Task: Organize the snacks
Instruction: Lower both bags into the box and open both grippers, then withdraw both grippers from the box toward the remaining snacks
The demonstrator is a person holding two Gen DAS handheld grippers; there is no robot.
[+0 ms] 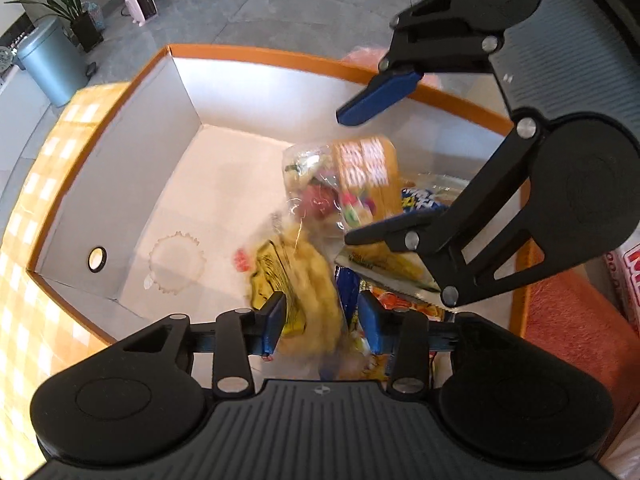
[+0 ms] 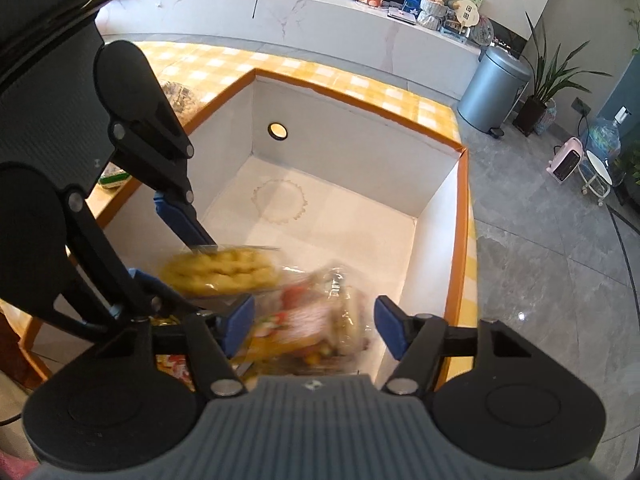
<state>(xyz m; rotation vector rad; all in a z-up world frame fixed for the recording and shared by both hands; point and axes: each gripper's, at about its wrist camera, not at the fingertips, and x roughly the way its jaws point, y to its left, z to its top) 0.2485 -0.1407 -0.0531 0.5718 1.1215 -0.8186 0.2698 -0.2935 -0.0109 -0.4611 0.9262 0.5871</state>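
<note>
A white box with an orange rim (image 1: 256,56) (image 2: 360,98) stands on the checked table. Several snack packets lie piled in its near corner. My left gripper (image 1: 322,326) is open above the box, and a yellow packet of twisted snacks (image 1: 308,288) (image 2: 220,272) blurs between its fingers, falling. My right gripper (image 2: 314,328) (image 1: 372,168) is open too, with a clear packet with an orange label (image 2: 316,320) (image 1: 360,176) blurred below it. Neither packet is gripped.
A yellow checked tablecloth (image 1: 24,280) (image 2: 280,68) surrounds the box. An orange mat (image 1: 568,320) lies beside it. A grey bin (image 2: 494,88), potted plant (image 2: 548,80) and pink heater (image 2: 566,160) stand on the floor. More packets (image 2: 180,94) lie on the table.
</note>
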